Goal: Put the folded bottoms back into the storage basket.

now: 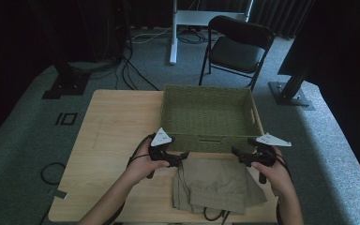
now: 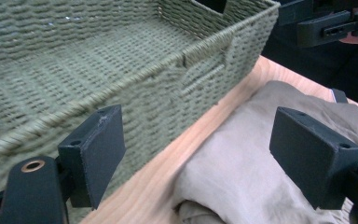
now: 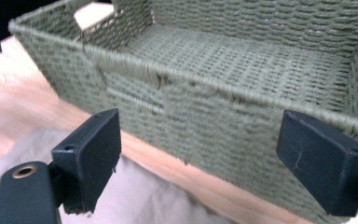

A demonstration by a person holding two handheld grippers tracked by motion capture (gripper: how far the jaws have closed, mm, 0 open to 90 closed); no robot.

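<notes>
Folded khaki garment lies on tabletop, at 6 o'clock of empty basket; left tongs and right tongs apart, nothing gripped; lift and placing remain

We lose the folded trousers' near edge at the frame bottom; basket weave is blurred in the left gripper view.

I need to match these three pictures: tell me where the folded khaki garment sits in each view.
High view: folded khaki garment bottom centre, between both grippers.
Left gripper view: lower right, near the right jaw.
Right gripper view: pale, lower left.
Shared landmark: the green woven basket just behind it.
</notes>
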